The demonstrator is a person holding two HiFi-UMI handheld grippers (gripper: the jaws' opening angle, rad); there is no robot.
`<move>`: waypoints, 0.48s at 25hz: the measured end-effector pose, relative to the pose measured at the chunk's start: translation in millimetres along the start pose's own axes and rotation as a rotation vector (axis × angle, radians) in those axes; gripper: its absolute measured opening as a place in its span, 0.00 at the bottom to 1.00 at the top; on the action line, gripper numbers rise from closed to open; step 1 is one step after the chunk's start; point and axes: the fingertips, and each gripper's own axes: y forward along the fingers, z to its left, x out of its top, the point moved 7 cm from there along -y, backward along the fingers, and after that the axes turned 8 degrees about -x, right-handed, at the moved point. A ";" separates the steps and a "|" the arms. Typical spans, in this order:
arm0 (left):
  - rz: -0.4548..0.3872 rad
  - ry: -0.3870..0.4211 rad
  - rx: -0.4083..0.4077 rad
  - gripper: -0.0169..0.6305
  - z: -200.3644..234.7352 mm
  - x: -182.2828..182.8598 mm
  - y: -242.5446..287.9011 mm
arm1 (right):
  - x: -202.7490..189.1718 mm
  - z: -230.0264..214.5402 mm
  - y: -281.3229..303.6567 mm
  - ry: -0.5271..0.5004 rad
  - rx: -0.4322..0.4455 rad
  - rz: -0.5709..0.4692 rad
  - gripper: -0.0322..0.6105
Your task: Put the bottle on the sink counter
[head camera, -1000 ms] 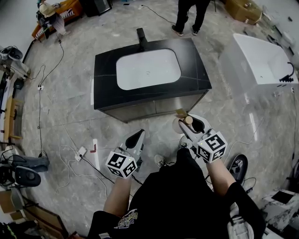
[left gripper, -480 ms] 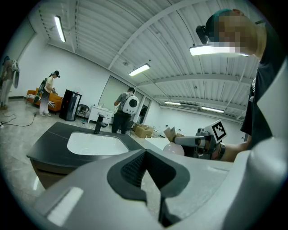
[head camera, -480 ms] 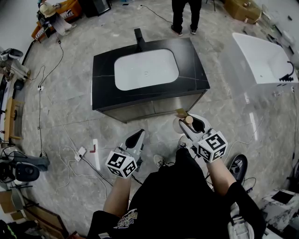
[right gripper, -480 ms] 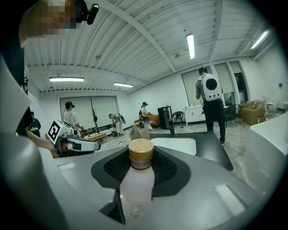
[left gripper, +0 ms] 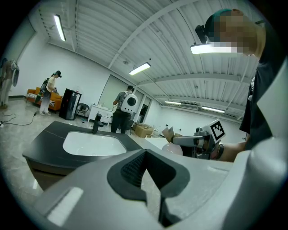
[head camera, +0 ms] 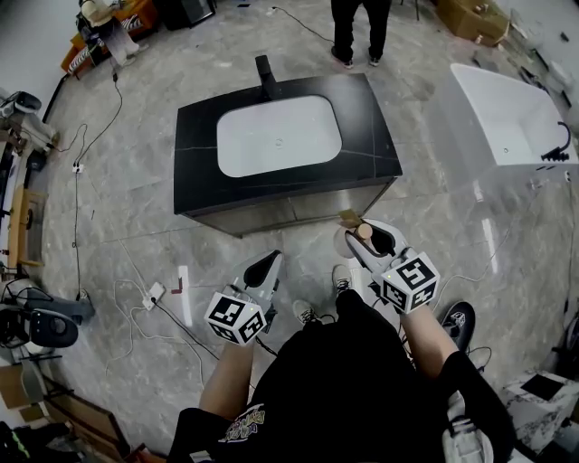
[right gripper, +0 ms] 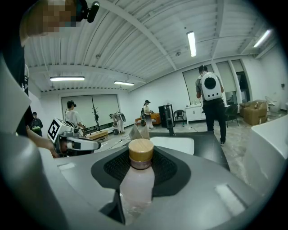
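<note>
A pale pink bottle (right gripper: 137, 182) with a tan cap (head camera: 365, 231) stands upright between the jaws of my right gripper (right gripper: 141, 168), which is shut on it. In the head view the right gripper (head camera: 369, 240) hangs over the floor in front of the right front corner of the black sink counter (head camera: 373, 136). The counter holds a white basin (head camera: 279, 136) and a black faucet (head camera: 264, 72). My left gripper (head camera: 263, 268) hovers lower left of the counter, its jaws shut with nothing in them. The left gripper view shows the counter (left gripper: 45, 139) ahead and the right gripper (left gripper: 194, 141).
A white bathtub (head camera: 507, 118) stands at the right. A person (head camera: 357, 27) stands behind the counter. Cables and a power strip (head camera: 156, 294) lie on the marble floor at the left, with equipment (head camera: 36, 330) along the left edge.
The counter has drifted slightly left in the head view, and the holder's shoes have stepped forward. Both grippers keep their places and the bottle stays held.
</note>
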 end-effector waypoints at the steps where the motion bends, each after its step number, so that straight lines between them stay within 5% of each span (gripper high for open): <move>1: 0.000 -0.001 0.006 0.03 0.0 0.1 2.7 | 1.0 -3.4 1.1 -0.003 0.007 0.002 0.30; 12: -0.040 0.001 0.095 0.03 -5.3 14.7 37.2 | 19.4 -48.4 22.9 -0.044 0.088 -0.004 0.30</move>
